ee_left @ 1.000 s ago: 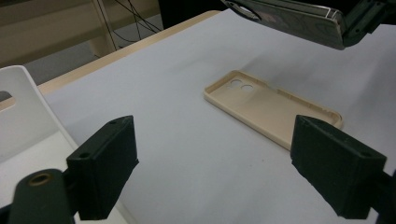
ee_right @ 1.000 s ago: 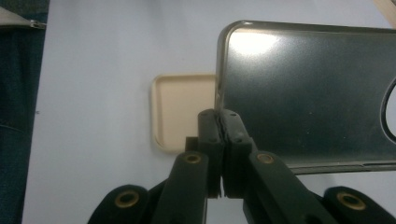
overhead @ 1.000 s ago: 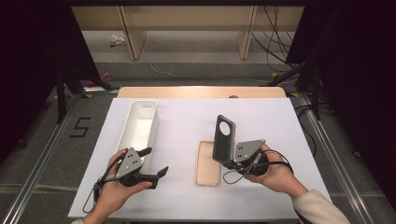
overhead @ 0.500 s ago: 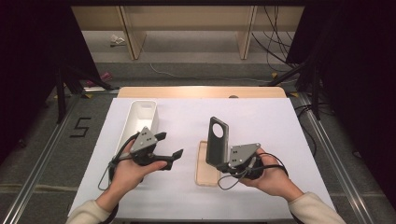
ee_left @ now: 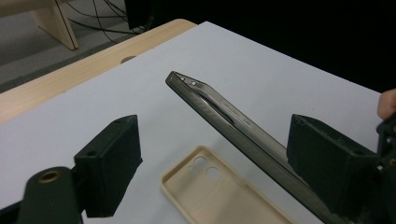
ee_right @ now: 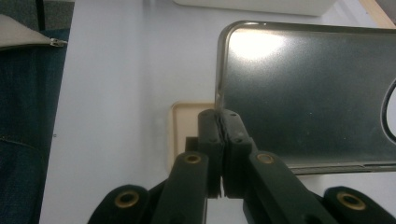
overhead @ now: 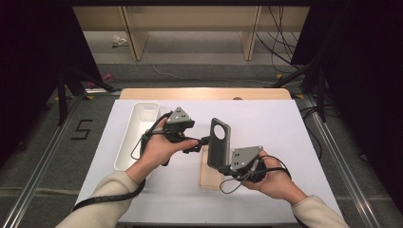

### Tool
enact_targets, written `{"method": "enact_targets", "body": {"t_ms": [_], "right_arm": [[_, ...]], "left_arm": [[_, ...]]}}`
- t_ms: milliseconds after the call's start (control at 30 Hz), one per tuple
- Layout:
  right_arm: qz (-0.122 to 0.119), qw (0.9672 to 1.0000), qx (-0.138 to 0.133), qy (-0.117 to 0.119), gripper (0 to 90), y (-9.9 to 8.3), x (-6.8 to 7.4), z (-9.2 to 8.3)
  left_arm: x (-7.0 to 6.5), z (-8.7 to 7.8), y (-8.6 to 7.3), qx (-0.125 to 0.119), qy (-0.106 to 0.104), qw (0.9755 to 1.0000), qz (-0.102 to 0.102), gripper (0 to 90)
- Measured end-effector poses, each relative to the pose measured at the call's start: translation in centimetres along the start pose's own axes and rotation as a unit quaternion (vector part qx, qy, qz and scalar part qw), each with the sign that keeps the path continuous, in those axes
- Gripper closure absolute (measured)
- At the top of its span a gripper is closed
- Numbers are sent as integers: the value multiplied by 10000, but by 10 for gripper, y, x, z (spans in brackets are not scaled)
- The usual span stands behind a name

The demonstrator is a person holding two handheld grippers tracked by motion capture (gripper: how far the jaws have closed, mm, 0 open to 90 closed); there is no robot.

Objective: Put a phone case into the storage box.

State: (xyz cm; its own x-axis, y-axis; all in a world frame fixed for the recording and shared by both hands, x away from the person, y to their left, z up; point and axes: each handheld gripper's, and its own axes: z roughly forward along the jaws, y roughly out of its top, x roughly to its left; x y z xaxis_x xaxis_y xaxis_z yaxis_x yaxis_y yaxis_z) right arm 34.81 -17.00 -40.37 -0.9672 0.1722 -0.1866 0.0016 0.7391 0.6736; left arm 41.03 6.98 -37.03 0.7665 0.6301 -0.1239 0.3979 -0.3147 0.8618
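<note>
From above, the right gripper holds the dark phone case upright over the beige case. The left gripper view has the dark case's edge between wide jaws that have just been narrowing; they should close squarely on it. In the right gripper view, the pads pinch the case's rim tight.

Beige phone case: in the high view mostly covered by the grey phone case and the right gripper; in the left gripper view its near end runs off the bottom edge; white tray: cut by the top edge of the right gripper view; grey case's camera ring there cropped at the right edge.
</note>
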Motion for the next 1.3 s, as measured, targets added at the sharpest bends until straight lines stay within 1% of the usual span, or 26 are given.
{"method": "enact_targets", "body": {"t_ms": [67, 167, 300, 400, 500, 567, 633, 800, 900, 967, 1167, 1233, 1300], "right_arm": [[-6, 10000, 3, 1, 889, 0, 0, 0], [-13, 10000, -12, -13, 888, 1, 0, -1], [-29, 10000, -23, -19, 889, 1, 0, -1], [-54, 10000, -28, -21, 889, 2, 1, -1], [-54, 10000, -15, -25, 889, 3, 1, 0], [-61, 10000, -19, -20, 889, 3, 2, 0], [-82, 10000, -28, -28, 889, 4, 2, 0], [-117, 9999, -7, -12, 888, 5, 3, 1], [-135, 9999, -15, -7, 888, 5, 3, 1], [-134, 9999, 0, -4, 888, 5, 4, 1], [-203, 9998, 91, -19, 889, 5, 4, 5], [-225, 9997, 118, 10, 889, 5, 5, 6], [-240, 9995, 182, -5, 890, 5, 5, 8]], "left_arm": [[2, 8, 4, 98, 46, 9999, -109, 193], [5, 15, 9, 227, 127, 9995, -161, 222], [12, 25, 18, 378, 232, 9984, -337, 284], [14, 32, 23, 490, 207, 9974, -477, 335], [15, 39, 25, 611, 155, 9964, -562, 369], [15, 44, 27, 637, 140, 9958, -643, 396], [17, 48, 29, 671, 126, 9951, -716, 442], [17, 55, 30, 777, 99, 9933, -846, 542], [18, 56, 31, 810, 127, 9920, -955, 595], [19, 56, 32, 790, 137, 9915, -1021, 633], [17, 55, 33, 723, 78, 9901, -1203, 691], [16, 54, 34, 711, 95, 9898, -1228, 707], [14, 53, 35, 677, 94, 9892, -1297, 725]]}}
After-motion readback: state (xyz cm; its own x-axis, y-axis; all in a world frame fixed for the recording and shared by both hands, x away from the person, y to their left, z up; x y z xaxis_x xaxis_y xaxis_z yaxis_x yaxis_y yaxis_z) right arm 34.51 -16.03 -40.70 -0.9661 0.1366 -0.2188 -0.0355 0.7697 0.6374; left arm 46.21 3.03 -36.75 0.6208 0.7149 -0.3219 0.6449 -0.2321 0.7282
